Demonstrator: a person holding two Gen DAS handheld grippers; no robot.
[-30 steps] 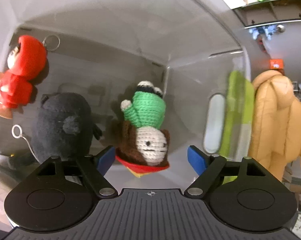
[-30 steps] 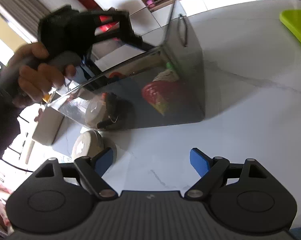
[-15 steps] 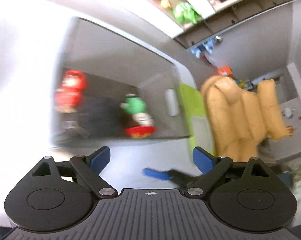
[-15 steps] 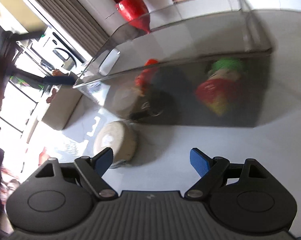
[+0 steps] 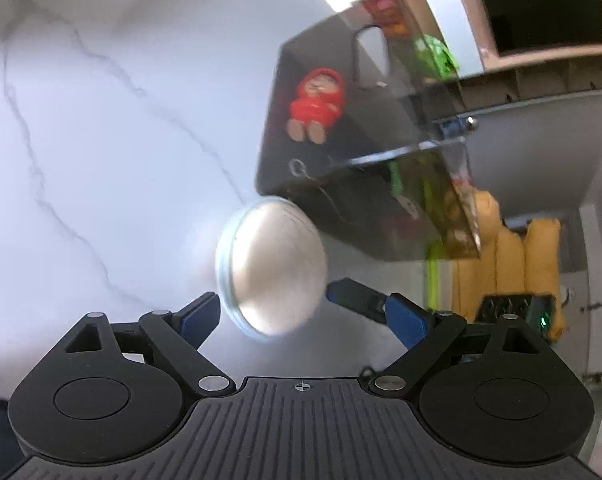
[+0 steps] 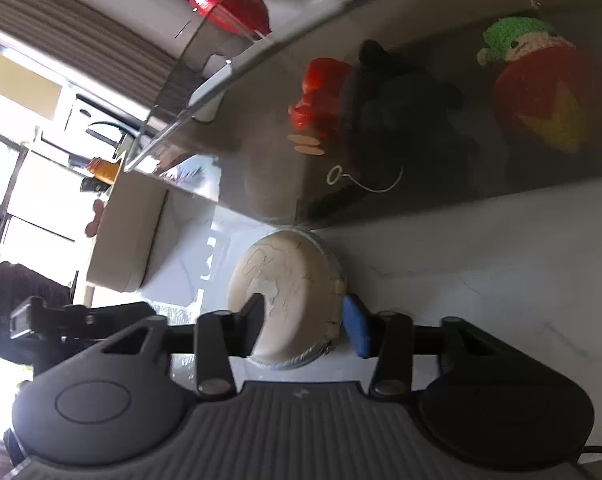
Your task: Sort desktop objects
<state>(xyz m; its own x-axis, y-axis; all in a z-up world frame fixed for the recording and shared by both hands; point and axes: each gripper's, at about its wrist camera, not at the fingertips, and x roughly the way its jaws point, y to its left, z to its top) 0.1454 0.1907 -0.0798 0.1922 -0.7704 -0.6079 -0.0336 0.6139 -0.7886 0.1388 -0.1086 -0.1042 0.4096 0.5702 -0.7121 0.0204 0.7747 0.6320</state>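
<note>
While the round cream-coloured disc (image 6: 289,292) lies flat on the white marble tabletop (image 6: 501,280), just beside the near corner of the clear storage bin (image 6: 381,100), we judge the step in hand to be lifting it so it can join the toys already inside. To do that well we should let the right tongs (image 6: 301,320) settle squarely across the disc's width before raising it, because it looks low and smooth-edged and could tip or slide out if caught off centre. Their jaws have just been closing with the disc between them: the blue pad sits at its right edge and the dark finger overlaps its left side, so they look clamped on it, though we cannot see how firm the contact is. We would lift straight up first, since the bin wall is touching or almost touching the disc's far side, and only then carry it over the rim. The left tongs (image 5: 301,312) stand wide open and hold nothing; in their view the disc (image 5: 273,268) lies just ahead, between the spread blue tips, with one tip of the right tongs showing at its right side. The red figure (image 5: 317,104), the black plush (image 6: 401,112) and the crocheted doll (image 6: 541,92) already rest in the bin.
</note>
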